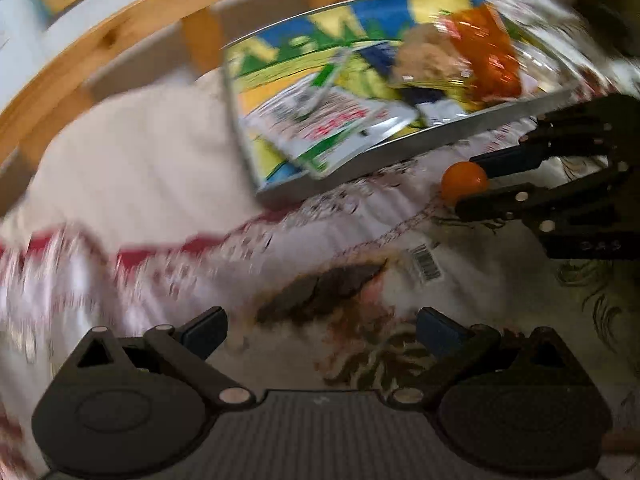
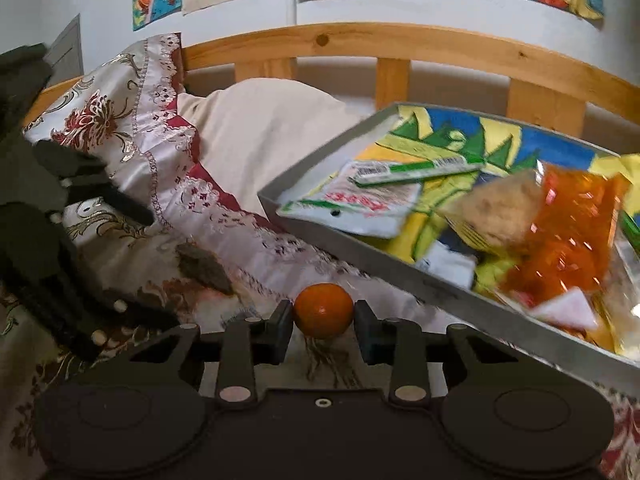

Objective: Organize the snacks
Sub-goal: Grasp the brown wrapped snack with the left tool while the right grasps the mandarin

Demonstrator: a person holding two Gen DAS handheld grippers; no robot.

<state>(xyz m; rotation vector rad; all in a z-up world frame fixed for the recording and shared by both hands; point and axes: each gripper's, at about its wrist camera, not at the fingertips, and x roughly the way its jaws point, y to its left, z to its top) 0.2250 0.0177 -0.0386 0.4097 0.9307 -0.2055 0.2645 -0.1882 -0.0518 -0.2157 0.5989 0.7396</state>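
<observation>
Snacks are seen piled in a grey tray [image 1: 400,152] in the upper right of the left wrist view: a white and green packet [image 1: 332,128], an orange packet [image 1: 492,60] and a beige bag [image 1: 428,60], all blurred. The tray rests on a patterned bedspread [image 1: 160,280] below a wooden bed rail [image 1: 100,40]. At the right edge the right gripper [image 1: 476,182] is seen with its fingers closed on a small orange fruit [image 1: 464,180], just beside the tray's near rim. The left gripper [image 1: 320,332] is shown at the bottom with its fingers spread wide and nothing between them.

In the right wrist view the orange fruit [image 2: 324,316] is clamped at centre bottom between the fingers of the right gripper [image 2: 324,320], just below the tray [image 2: 360,248]. The white and green packet [image 2: 360,204], beige bag [image 2: 500,212] and orange packet [image 2: 572,232] lie inside it at the right. The left gripper [image 2: 120,240] appears dark and blurred at the left edge.
</observation>
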